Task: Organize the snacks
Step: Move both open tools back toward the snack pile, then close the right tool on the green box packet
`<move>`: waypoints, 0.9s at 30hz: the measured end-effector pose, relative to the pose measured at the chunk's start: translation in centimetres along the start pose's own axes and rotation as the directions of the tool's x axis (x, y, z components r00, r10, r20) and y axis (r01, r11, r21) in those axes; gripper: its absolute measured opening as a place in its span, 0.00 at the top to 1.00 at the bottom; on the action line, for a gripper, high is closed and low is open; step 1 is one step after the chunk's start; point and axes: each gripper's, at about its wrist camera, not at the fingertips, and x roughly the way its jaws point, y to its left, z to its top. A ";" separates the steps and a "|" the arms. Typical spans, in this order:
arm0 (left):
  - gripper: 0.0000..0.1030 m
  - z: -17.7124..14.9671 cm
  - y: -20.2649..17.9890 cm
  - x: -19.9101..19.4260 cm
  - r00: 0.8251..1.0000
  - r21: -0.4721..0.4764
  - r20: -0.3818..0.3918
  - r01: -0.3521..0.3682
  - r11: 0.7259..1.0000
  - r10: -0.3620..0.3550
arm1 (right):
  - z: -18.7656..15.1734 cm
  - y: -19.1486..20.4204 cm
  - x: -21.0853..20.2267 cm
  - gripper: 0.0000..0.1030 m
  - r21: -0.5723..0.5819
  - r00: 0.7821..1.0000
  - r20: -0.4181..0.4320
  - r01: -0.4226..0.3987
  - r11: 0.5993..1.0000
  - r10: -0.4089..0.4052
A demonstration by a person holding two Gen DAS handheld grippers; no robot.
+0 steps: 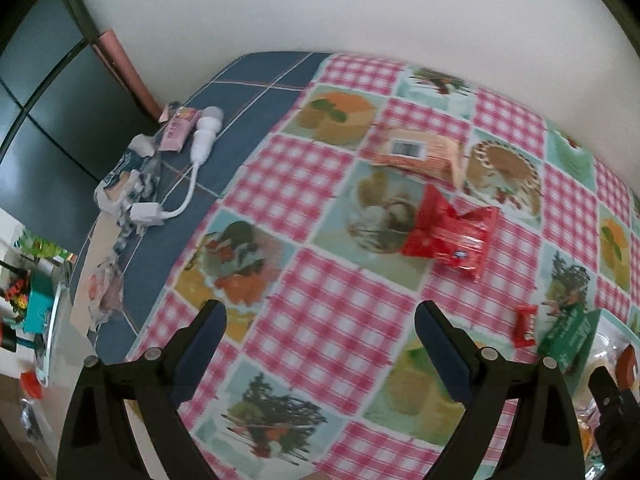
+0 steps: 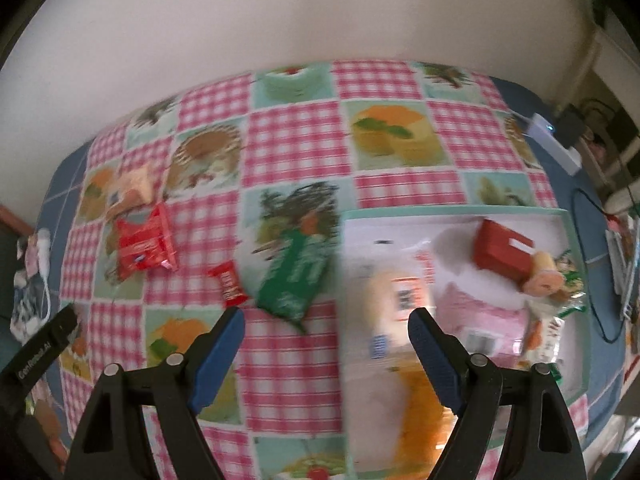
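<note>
On the checked tablecloth lie a peach packet with a barcode (image 1: 416, 154), a red packet (image 1: 452, 236), a small red candy (image 1: 525, 326) and a green packet (image 1: 568, 336). My left gripper (image 1: 320, 320) hovers open over bare cloth, short of them. The right wrist view shows the same green packet (image 2: 296, 280), candy (image 2: 229, 284), red packet (image 2: 146, 244) and peach packet (image 2: 134, 188) left of a mint-rimmed tray (image 2: 572, 264). The tray holds a red box (image 2: 504, 252), a pink packet (image 2: 480, 316) and wrapped buns (image 2: 392, 300). My right gripper (image 2: 326, 320) is open above the tray's left edge, holding nothing.
A white charger with its cable (image 1: 200, 148), a pink wrapper (image 1: 178, 128) and crumpled paper (image 1: 120, 188) lie on the blue cloth at the table's left end. A white power brick (image 2: 552, 136) and black cables (image 2: 592, 280) sit at the right end. A wall runs behind the table.
</note>
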 end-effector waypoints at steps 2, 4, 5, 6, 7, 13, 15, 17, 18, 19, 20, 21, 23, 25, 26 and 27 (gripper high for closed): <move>0.07 0.2 0.9 0.4 1.000 -0.014 -0.005 -0.004 1.000 0.004 | -0.1 1.1 0.3 0.16 -0.017 1.000 -0.005 -0.020 1.000 0.019; 0.07 0.4 1.7 0.8 1.000 -0.033 -0.013 -0.004 0.999 0.003 | -0.3 2.2 0.7 0.16 -0.033 0.999 -0.010 -0.039 0.999 0.039; 0.07 0.5 2.0 1.0 1.000 -0.041 -0.016 -0.003 0.999 0.002 | -0.4 2.6 0.9 0.16 -0.038 0.999 -0.014 -0.045 0.998 0.044; 0.07 0.5 2.2 1.1 1.000 -0.049 -0.021 -0.001 0.999 0.000 | -0.5 2.9 1.2 0.16 -0.044 0.999 -0.019 -0.046 0.998 0.045; 0.07 0.4 2.3 1.3 1.000 -0.054 -0.025 0.000 0.999 -0.002 | -0.5 3.2 1.4 0.16 -0.050 0.999 -0.022 -0.046 0.998 0.045; 0.07 0.4 1.8 2.4 0.998 -0.057 -0.057 0.033 0.998 -0.037 | -0.4 3.3 2.4 0.16 -0.048 0.998 -0.032 -0.055 0.997 0.053; 0.07 0.4 1.2 2.7 0.996 -0.051 -0.068 0.049 0.997 -0.053 | -0.1 2.8 2.6 0.16 -0.027 0.997 -0.031 -0.072 0.997 0.071; 0.07 0.5 0.5 3.0 0.995 -0.042 -0.078 0.059 0.997 -0.062 | 0.3 2.1 2.8 0.16 -0.004 0.996 -0.026 -0.081 0.997 0.081; 0.07 0.5 0.1 3.0 0.995 -0.038 -0.077 0.065 0.997 -0.067 | 0.4 1.8 2.9 0.16 0.006 0.996 -0.021 -0.082 0.997 0.082; 0.07 0.6 -0.3 3.0 0.994 -0.033 -0.076 0.072 0.997 -0.075 | 0.5 1.6 2.9 0.16 0.011 0.996 -0.019 -0.081 0.997 0.082; 0.07 0.6 -0.6 3.1 0.994 -0.030 -0.077 0.080 0.996 -0.082 | 0.6 1.5 3.0 0.16 0.015 0.997 -0.017 -0.080 0.997 0.081; 0.07 0.6 -1.0 3.1 0.993 -0.027 -0.079 0.091 0.995 -0.093 | 0.8 1.3 3.1 0.16 0.020 0.996 -0.016 -0.083 0.996 0.083; 0.07 0.7 -1.8 3.3 0.990 -0.021 -0.089 0.110 0.994 -0.112 | 0.9 1.0 3.3 0.16 0.028 0.995 -0.015 -0.095 0.995 0.096; 0.07 0.7 -2.6 3.6 0.988 -0.012 -0.099 0.117 0.993 -0.118 | 1.1 0.9 3.5 0.17 0.035 0.994 -0.011 -0.108 0.993 0.109; 0.07 0.7 -2.9 3.7 0.988 -0.008 -0.103 0.119 0.993 -0.119 | 1.2 0.8 3.6 0.17 0.037 0.994 -0.009 -0.111 0.993 0.112; 0.07 0.7 -3.2 3.8 0.987 -0.005 -0.107 0.122 0.993 -0.121 | 1.2 0.8 3.7 0.18 0.042 0.993 -0.006 -0.116 0.992 0.116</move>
